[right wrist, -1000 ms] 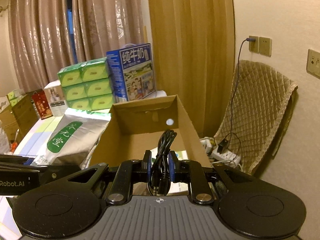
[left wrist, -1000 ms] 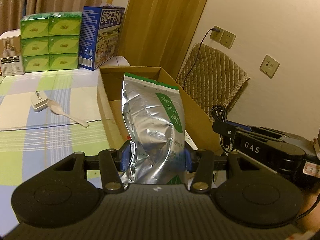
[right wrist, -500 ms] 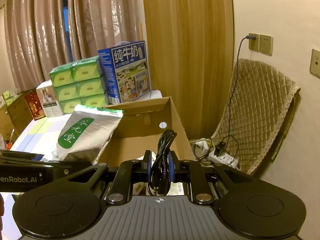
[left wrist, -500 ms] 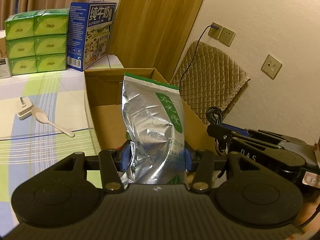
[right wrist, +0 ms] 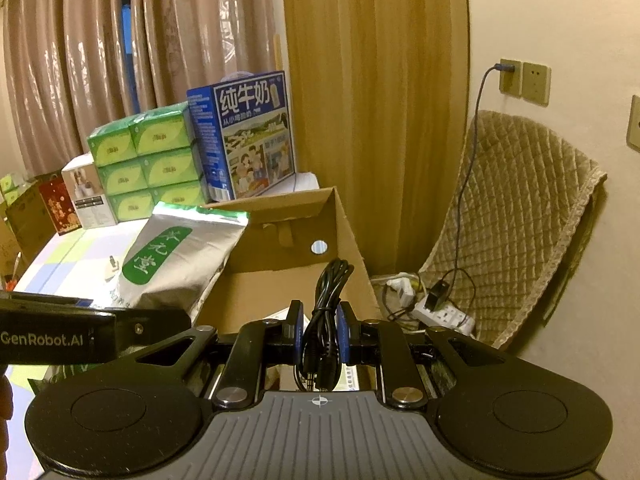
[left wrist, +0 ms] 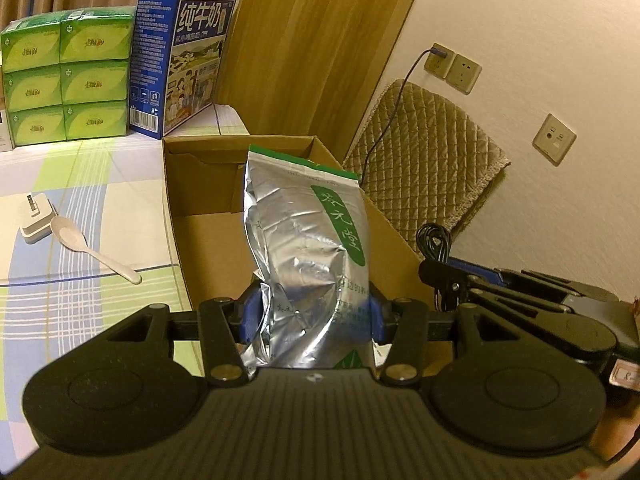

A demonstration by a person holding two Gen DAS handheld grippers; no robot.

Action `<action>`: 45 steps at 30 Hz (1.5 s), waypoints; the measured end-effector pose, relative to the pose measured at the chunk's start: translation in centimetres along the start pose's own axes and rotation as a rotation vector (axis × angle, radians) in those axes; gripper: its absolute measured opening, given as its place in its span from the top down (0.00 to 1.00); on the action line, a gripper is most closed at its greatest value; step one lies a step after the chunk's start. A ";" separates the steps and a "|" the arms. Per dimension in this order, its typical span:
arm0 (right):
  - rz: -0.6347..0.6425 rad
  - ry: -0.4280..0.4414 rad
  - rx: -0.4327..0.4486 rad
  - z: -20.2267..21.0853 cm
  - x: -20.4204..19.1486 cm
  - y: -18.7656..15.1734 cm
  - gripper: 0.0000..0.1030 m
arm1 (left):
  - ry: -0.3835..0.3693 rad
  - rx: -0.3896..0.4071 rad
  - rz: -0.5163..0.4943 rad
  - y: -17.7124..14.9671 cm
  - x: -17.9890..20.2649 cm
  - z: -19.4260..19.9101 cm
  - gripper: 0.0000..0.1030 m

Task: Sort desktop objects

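We saw a crinkled, glossy foil pouch (left wrist: 304, 248), a matt brown cardboard box (left wrist: 208, 236), a quilted cloth chair cover (right wrist: 516, 216) and a smooth plastic spoon (left wrist: 90, 246).

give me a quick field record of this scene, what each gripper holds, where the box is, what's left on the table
left gripper: shut on silver foil pouch, held upright over the box
right gripper: shut on coiled black cable, above the box
cardboard box: open, at the table's edge
still on table: white spoon touching white charger
table back: green tissue packs, blue milk carton
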State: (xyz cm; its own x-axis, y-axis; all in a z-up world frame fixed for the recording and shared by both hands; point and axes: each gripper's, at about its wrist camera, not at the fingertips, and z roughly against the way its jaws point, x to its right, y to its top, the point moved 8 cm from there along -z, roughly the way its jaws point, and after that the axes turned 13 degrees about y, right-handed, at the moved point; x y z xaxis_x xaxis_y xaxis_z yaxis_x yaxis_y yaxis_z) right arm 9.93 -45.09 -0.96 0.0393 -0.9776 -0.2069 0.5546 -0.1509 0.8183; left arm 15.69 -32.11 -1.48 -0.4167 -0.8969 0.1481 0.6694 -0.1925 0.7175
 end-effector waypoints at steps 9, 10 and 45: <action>0.016 0.001 -0.016 -2.6 0.5 0.9 0.86 | 0.017 -0.002 0.022 1.0 -1.0 -2.5 0.55; 0.016 0.002 -0.016 -2.8 0.5 1.0 0.86 | 0.020 -0.003 0.026 1.2 -1.1 -2.9 0.51; -0.072 0.064 0.061 -1.5 -1.8 1.6 0.24 | 0.177 0.053 0.074 -0.4 -9.6 2.0 0.17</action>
State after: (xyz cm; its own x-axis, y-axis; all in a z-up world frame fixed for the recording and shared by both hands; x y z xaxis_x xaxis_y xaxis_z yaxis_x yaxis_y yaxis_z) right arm 11.99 -43.37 -0.12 0.0553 -0.9528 -0.2984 0.5066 -0.2308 0.8307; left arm 18.23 -22.58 -1.80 -0.2499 -0.9647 0.0829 0.6586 -0.1066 0.7449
